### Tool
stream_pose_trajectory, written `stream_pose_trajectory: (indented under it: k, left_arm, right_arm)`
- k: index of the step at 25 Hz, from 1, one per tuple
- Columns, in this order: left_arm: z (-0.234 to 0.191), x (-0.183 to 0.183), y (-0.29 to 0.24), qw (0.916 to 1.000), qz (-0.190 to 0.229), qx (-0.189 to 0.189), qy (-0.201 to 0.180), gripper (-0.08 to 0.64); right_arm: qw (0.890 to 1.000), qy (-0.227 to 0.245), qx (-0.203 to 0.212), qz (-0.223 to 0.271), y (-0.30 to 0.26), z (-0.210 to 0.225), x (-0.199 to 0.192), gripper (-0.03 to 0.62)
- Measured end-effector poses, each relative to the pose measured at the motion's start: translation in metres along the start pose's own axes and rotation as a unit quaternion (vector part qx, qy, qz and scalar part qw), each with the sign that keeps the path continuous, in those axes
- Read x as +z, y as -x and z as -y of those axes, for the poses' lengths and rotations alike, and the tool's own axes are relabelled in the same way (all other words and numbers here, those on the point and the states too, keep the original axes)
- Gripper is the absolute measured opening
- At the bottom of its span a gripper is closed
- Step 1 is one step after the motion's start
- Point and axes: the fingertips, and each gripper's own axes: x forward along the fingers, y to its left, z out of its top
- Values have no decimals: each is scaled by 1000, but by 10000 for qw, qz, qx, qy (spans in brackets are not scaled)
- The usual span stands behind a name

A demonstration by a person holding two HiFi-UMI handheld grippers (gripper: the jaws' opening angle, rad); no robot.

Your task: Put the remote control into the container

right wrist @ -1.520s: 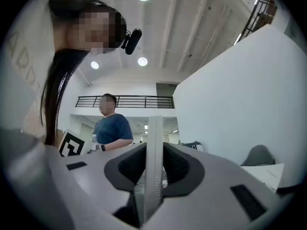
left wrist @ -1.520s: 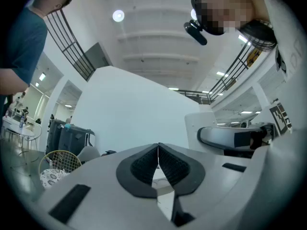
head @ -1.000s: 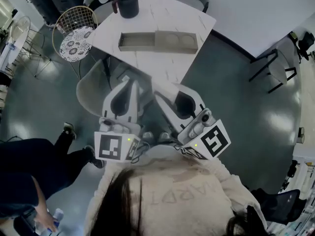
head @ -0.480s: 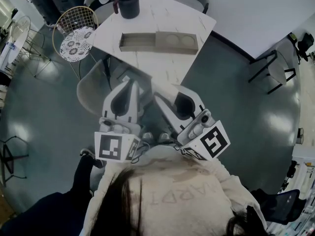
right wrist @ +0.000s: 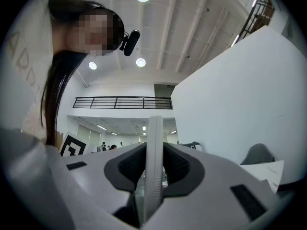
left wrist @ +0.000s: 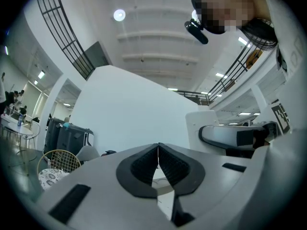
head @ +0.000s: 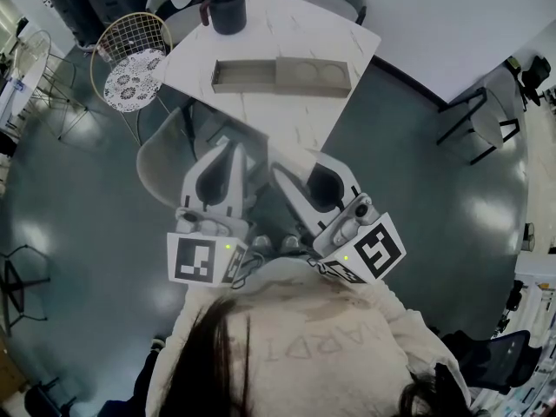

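two grippers: both are held close in front of the person's chest in the head view, side by side and pointing toward the table [head: 287, 33].
left gripper [left wrist: 158, 152]: its jaws are closed pad against pad with nothing between them, so it is empty.
right gripper [right wrist: 154, 162]: its jaws are part-way apart and clamped on the remote control [right wrist: 154, 147], a slim white body seen edge-on, with both pads pressing its flat sides.
remote's long axis: it runs out along the jaws and past their tips, so it points the same way as the gripper.
container [head: 261, 88]: a long, shallow tray on the table, with one long compartment at its left end and two round recesses at its right. nothing can be seen in it.
key relation: the container lies ahead of the right gripper's tips and well apart from them. its length runs across the head view, roughly crosswise to the remote's axis.
nearer hand: the long compartment sits about ahead of the gap between the grippers. only the right one carries the load, so the reach is probably its job.
judged need: a carry forward over the table edge, then a turn to line the remote up with the long compartment.
other things: a dark jug [head: 226, 7] stands at the far corner, clear of the tray.
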Motion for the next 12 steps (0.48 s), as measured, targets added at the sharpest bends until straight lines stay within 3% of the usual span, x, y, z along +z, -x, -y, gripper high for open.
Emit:
stream_pose_trajectory:
  k: [12]
  left_arm:
    - [-30,-4,2,10000,-9,-58,69,14]
  right_arm:
    - [9998,-129,-171,-59,-32,6,-16,94]
